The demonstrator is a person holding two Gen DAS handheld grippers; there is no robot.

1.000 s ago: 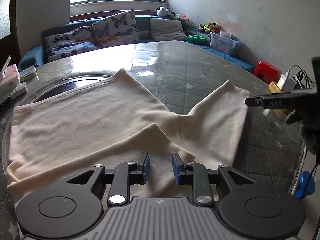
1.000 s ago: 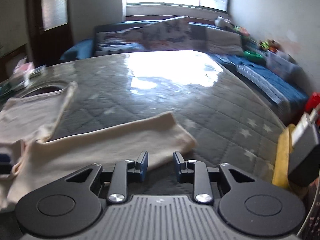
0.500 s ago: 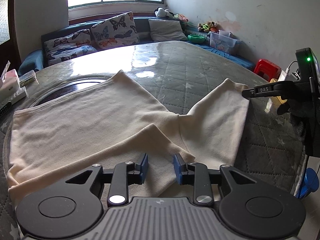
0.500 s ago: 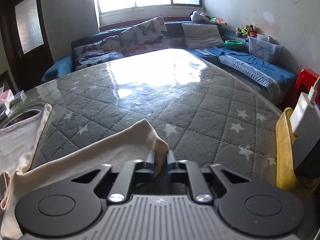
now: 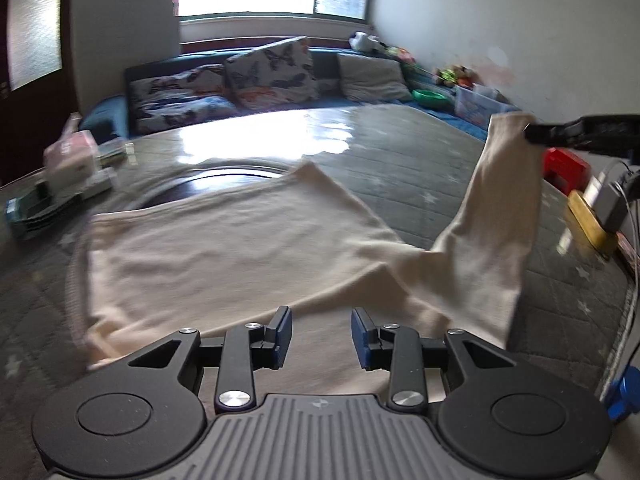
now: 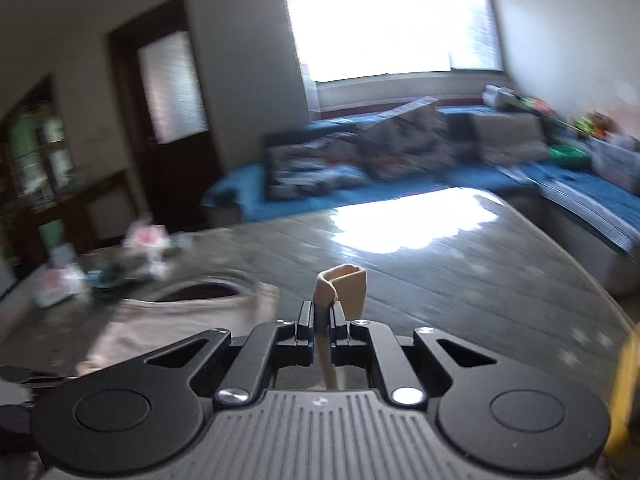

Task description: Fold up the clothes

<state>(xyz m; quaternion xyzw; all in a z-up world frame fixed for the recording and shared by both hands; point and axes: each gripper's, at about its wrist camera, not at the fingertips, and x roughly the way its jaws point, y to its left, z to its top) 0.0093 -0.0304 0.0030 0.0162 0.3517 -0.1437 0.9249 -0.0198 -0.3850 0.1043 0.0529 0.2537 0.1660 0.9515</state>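
Sleeve fold: the right gripper, clenched on the sleeve, holds its end above the table. The left gripper, jaws apart and just opening, hovers over the shirt lying on the table. Next, carry the sleeve across the body.

We see a cream long-sleeved top spread flat on the grey quilted, star-patterned tabletop, its body reaching toward the far left over a dark round inset. One sleeve rises off the surface at the right, stretched upward to its cuff, which is pinched shut in the right hand-held gripper; a small fold of cuff pokes out above the pads. The near edge looks folded over, though blur makes that uncertain
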